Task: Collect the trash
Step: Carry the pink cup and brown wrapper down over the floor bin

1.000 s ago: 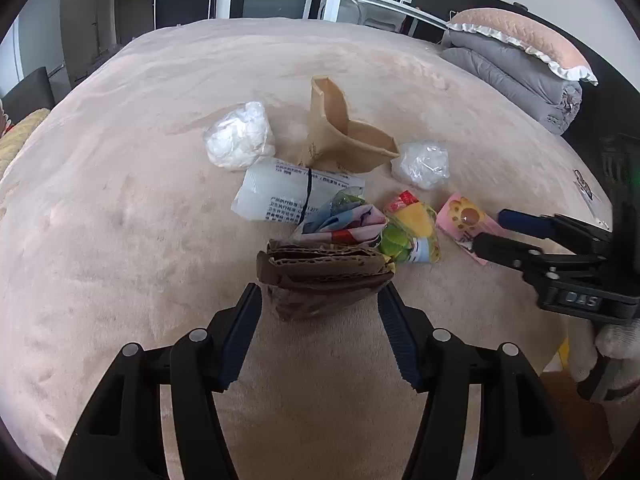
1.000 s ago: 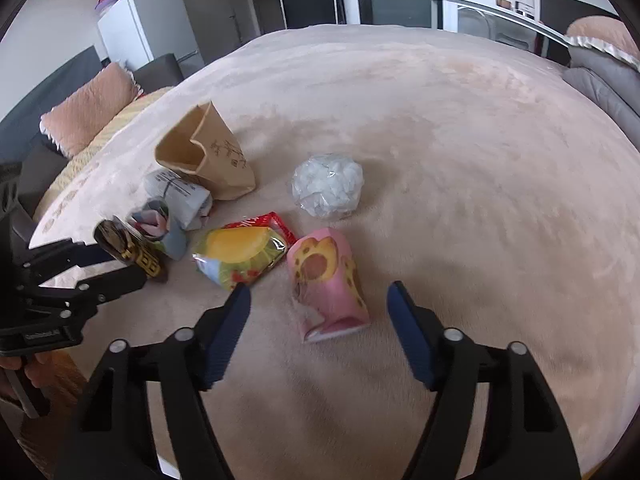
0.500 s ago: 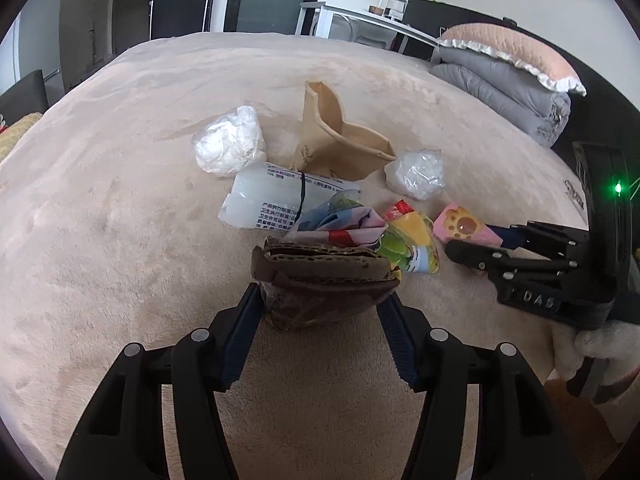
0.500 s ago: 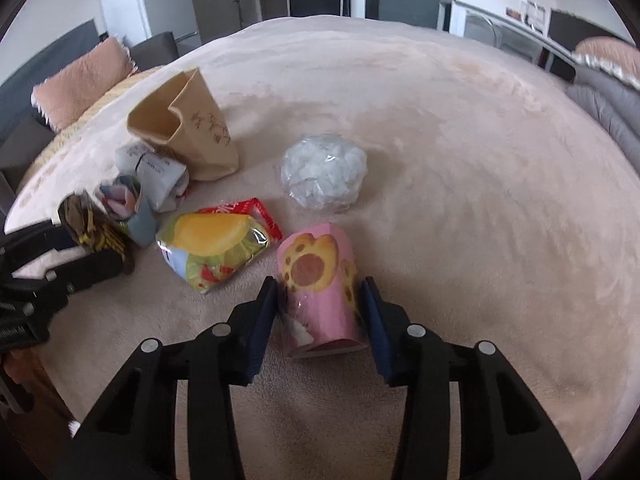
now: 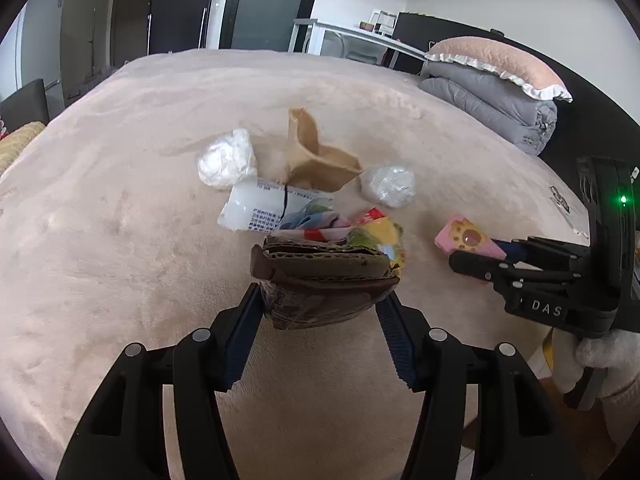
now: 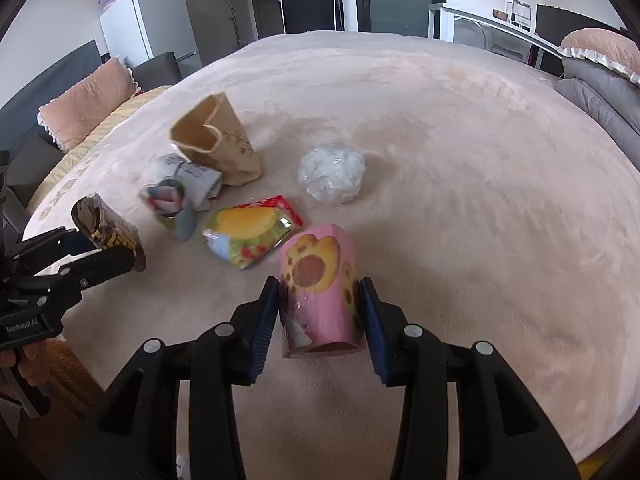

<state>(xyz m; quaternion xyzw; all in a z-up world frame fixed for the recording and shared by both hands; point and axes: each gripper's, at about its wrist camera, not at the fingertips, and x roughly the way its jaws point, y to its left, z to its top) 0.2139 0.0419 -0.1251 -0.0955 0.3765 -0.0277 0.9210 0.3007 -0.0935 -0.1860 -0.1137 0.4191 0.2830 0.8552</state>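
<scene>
My left gripper [image 5: 322, 300] is shut on a brown cardboard wrapper [image 5: 324, 276], held above the beige blanket; it also shows in the right wrist view [image 6: 106, 230]. My right gripper [image 6: 320, 312] is shut on a pink paw-print packet [image 6: 320, 292], lifted off the bed; the packet also shows in the left wrist view [image 5: 468, 238]. On the bed lie a brown paper bag [image 6: 218, 142], a yellow-green snack packet [image 6: 250, 236], a crumpled clear plastic ball [image 6: 332, 172], a white labelled pouch [image 5: 260, 210] and a white plastic wad [image 5: 226, 158].
A colourful crumpled wrapper [image 6: 170, 204] lies by the pouch. Folded grey quilts and a pink pillow [image 5: 496, 80] sit at the bed's far right. A sofa with a pink cushion [image 6: 86, 100] and a white fridge [image 6: 148, 28] stand beyond the left edge.
My right gripper closed on the pink packet and lifted it off the bed. My left gripper, still holding the cardboard wrapper, rose a little.
</scene>
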